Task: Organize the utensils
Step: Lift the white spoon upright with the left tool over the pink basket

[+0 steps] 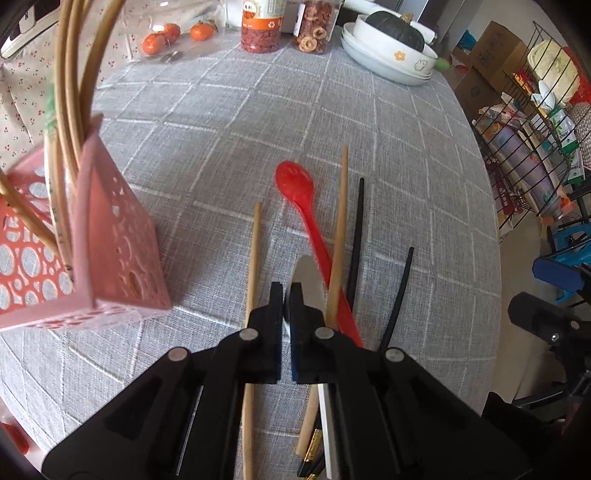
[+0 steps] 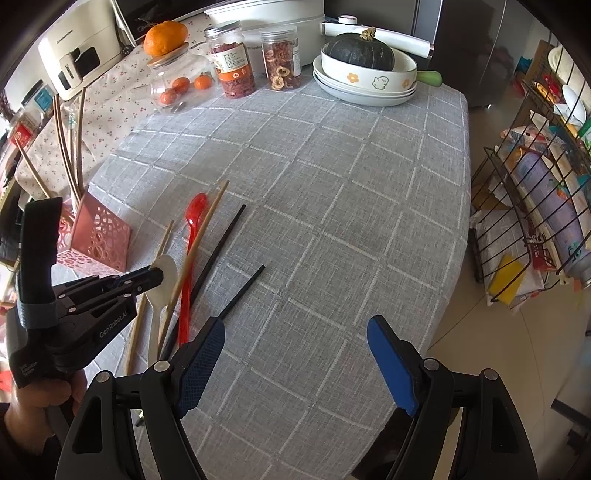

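White spoon pinched by left gripper, "GenRobot.AI".

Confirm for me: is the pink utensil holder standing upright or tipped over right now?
Upright. The pink utensil holder stands on its base on the grey tablecloth, open end up, with wooden chopsticks sticking up out of it.

Left gripper low over grey checked tablecloth, jaws nearly closed on white spoon. Just beyond: red plastic spoon, two wooden chopsticks, two black chopsticks. At left edge, pink perforated holder with upright wooden chopsticks. Along far edge, tangerines, jars, stacked dishes.
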Motion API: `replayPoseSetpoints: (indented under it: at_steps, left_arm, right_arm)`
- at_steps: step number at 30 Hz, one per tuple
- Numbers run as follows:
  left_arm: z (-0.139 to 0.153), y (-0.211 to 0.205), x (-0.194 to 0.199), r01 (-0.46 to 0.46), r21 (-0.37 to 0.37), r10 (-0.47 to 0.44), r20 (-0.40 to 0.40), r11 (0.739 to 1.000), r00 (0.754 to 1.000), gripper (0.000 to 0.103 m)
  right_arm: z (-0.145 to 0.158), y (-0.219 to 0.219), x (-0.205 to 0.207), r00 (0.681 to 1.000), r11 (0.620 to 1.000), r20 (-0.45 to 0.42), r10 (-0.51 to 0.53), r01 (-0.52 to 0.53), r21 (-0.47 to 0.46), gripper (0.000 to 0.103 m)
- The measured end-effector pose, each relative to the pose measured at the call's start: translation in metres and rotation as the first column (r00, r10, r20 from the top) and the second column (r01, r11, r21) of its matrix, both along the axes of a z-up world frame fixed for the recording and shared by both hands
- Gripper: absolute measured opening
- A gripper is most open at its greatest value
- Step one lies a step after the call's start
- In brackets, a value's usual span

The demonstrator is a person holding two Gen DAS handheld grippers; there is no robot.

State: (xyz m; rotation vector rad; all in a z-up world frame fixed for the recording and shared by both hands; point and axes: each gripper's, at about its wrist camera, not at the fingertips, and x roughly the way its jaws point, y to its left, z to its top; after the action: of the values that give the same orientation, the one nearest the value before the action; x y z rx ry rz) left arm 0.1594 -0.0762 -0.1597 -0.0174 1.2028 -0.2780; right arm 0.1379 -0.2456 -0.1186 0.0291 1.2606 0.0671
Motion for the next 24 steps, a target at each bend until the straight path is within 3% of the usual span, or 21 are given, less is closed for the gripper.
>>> replayPoseSetpoints:
  at_steps: [6, 11, 16, 20, 24]
  left_arm:
    - [0.057, 0.014, -0.019, -0.006, -0.031, 0.012, 0.197, 0.999, 0.980, 0.003]
    - [0.106, 0.048, -0.034, -0.058, -0.096, 0.089, 0.368, 0.994, 0.925, 0.003]
    - [0.143, 0.082, -0.041, -0.135, -0.121, 0.179, 0.549, 0.983, 0.816, 0.003]
    - [0.153, 0.101, -0.041, -0.202, -0.141, 0.244, 0.651, 0.969, 0.719, 0.003]
    - [0.149, 0.107, -0.037, -0.265, -0.119, 0.265, 0.734, 0.957, 0.625, 0.003]
  right_arm:
    - [0.002, 0.005, 0.002, 1.000, 1.000, 0.008, 0.001, -0.001, 0.005, 0.081]
    - [0.002, 0.013, 0.009, 1.000, 0.999, 0.005, -0.007, 0.007, 0.042, 0.081]
    - [0.000, 0.025, 0.026, 1.000, 0.994, 0.011, 0.001, -0.002, 0.106, 0.081]
    - [-0.007, 0.035, 0.048, 1.000, 0.982, 0.016, -0.009, 0.005, 0.188, 0.078]
    - [-0.025, 0.041, 0.072, 0.997, 0.955, -0.032, -0.064, 0.070, 0.287, 0.057]
